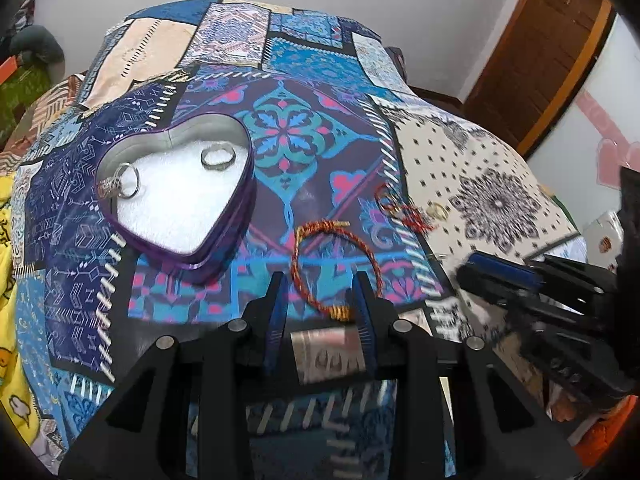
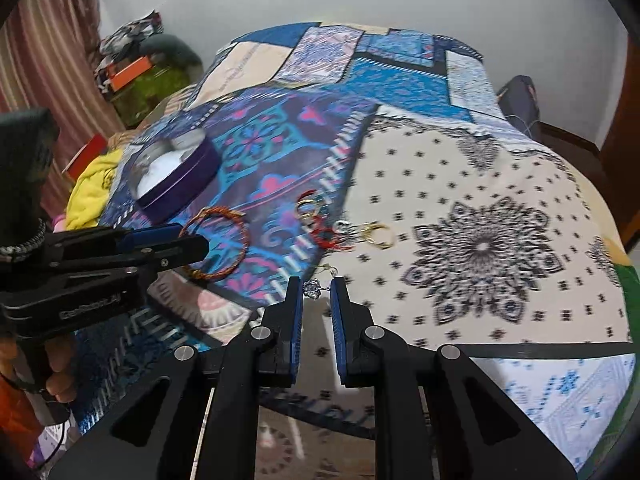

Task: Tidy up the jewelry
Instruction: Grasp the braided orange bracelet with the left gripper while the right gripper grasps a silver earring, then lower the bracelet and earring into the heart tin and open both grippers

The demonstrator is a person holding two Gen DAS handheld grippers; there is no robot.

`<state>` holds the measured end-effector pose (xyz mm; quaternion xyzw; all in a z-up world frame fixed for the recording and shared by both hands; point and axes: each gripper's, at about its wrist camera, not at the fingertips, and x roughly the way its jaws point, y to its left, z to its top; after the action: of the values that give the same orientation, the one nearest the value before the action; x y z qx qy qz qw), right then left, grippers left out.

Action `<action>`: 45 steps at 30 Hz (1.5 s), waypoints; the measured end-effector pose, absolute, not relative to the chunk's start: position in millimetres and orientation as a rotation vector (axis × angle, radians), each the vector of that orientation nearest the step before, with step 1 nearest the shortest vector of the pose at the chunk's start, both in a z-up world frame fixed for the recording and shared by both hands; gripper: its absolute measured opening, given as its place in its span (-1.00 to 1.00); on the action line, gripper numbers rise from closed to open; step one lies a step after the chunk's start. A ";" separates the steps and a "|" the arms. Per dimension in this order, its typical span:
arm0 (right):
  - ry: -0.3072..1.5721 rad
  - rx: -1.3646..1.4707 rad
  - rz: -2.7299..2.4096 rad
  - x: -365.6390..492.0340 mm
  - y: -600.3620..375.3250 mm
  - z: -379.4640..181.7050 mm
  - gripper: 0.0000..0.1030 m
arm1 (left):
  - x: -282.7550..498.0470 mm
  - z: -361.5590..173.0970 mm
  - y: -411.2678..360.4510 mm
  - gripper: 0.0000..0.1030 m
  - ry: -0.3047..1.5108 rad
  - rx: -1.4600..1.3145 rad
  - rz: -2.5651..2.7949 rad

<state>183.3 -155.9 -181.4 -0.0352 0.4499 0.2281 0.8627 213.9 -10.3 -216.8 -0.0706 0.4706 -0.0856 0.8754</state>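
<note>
A purple heart-shaped tin [image 1: 120, 216] with white padding lies open on the bed; it holds a silver ring [image 1: 217, 157] and a silver ornate ring [image 1: 120, 184]. A red and gold thread bracelet [image 1: 374, 258] lies right in front of my left gripper [image 1: 320, 284], which is open above its near edge. My right gripper [image 2: 316, 286] is open with a small silver earring [image 2: 314, 289] between its fingertips, not clamped. A red-thread piece [image 2: 320, 228] and a gold ring [image 2: 378, 234] lie beyond. The tin also shows in the right wrist view [image 2: 188, 176].
The patchwork bedspread [image 1: 304, 128] covers the whole bed. A yellow cloth [image 2: 94, 188] lies at the left edge, clutter with an orange box [image 2: 132, 70] stands beyond it, and a wooden door [image 1: 540, 64] is at the right.
</note>
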 end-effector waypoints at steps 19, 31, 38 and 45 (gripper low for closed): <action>0.866 -0.041 0.486 185.9 -150.5 -147.3 -0.76 | 193.9 -180.3 1.7 -0.98 0.858 -0.127 -0.108; 0.770 -0.039 0.532 187.4 -114.3 -112.1 -0.76 | 173.6 -137.9 29.4 -0.97 0.741 -0.147 -0.089; 0.727 -0.039 0.576 192.5 -85.6 -97.6 -0.76 | 169.2 -115.2 47.0 -0.97 0.676 -0.125 -0.084; 0.704 -0.047 0.636 200.7 -57.3 -91.5 -0.76 | 173.1 -107.0 66.1 -0.98 0.635 -0.123 -0.065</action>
<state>200.7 -57.3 -91.5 -0.0225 0.3390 0.3063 0.8892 173.1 66.1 -107.0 -0.0602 0.3120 -0.0321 0.9476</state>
